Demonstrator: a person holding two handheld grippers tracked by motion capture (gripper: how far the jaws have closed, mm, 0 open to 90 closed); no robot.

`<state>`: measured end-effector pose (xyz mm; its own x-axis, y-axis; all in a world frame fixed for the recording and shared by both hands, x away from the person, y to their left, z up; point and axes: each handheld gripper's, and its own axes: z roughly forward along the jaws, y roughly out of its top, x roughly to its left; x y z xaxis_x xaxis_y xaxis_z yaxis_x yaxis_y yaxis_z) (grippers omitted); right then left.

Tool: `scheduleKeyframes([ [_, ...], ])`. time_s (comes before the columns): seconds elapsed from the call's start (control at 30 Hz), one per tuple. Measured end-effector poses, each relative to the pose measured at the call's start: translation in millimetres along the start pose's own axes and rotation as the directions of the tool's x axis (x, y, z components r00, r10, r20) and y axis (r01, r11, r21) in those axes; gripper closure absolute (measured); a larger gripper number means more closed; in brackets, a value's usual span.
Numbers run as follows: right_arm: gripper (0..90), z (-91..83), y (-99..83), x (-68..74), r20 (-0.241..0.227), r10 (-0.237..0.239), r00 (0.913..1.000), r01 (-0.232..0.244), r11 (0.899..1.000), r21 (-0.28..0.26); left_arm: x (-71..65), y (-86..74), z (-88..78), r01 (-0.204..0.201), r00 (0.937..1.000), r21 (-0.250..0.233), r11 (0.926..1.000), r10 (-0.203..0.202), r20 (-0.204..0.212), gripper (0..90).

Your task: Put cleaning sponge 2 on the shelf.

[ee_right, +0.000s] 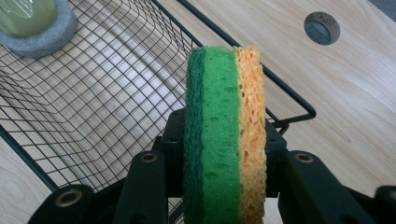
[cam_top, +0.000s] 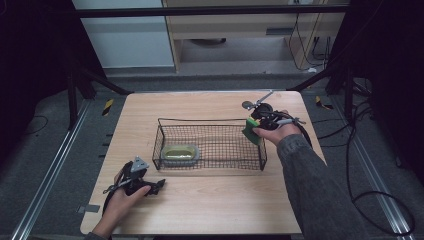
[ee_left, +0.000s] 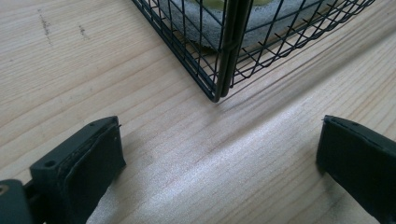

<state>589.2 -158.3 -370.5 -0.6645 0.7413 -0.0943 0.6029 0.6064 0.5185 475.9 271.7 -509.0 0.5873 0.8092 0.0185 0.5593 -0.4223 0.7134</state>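
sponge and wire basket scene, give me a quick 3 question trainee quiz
1. True or false: the right gripper is shut on the green and yellow sponge.
2. What already lies inside the wire basket? A) a grey-rimmed sponge B) a cup C) a spoon
3. Fill in: the left gripper has its jaws ____ over the wooden table.

Key: 1 true; 2 A, the grey-rimmed sponge; 3 open.

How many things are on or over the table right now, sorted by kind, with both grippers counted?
Wire basket: 1
Sponges: 2, a grey and yellow-green sponge lying in the basket, and a green and orange sponge clamped in the right gripper at the basket's right end
Grippers: 2, the right one and the left gripper, which is open over the bare wood
Total: 5
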Motion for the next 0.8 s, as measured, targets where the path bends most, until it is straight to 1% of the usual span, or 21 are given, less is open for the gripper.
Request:
scheduleKeyframes([
  [0.07,64.2,0.9,-0.9,-0.3,-0.004,0.002,1.0,-0.002,1.0,-0.001,0.0,0.0,0.0,0.0,1.0,0.0,1.0,0.0,0.0,0.0],
  [0.37,64.2,8.4,-5.4,-2.6,0.005,0.007,1.0,-0.007,1.0,0.005,0.0,0.0,0.0,0.0,1.0,0.0,1.0,0.0,0.0,0.0],
  [0.5,64.1,12.4,-5.8,-1.3,0.014,0.006,0.9999,-0.006,1.0,0.002,0.0,0.0,0.0,-0.001,1.0,0.0,1.0,0.001,0.0,0.0],
  [0.7,64.2,16.0,-6.5,0.8,0.014,0.003,0.9999,-0.003,1.0,-0.003,-0.1,-0.1,0.0,0.002,1.0,0.0,1.0,-0.002,0.0,0.0],
  [0.73,64.2,17.7,-6.9,1.3,0.009,0.006,0.9999,-0.006,1.0,-0.001,-0.1,-0.1,0.1,0.002,1.0,0.0,1.0,-0.002,0.001,0.0],
  [0.8,64.2,22.4,-8.5,2.0,0.017,-0.002,0.9998,0.002,1.0,0.016,-0.2,-0.1,0.1,0.003,1.0,0.0,1.0,-0.003,0.001,0.0],
])
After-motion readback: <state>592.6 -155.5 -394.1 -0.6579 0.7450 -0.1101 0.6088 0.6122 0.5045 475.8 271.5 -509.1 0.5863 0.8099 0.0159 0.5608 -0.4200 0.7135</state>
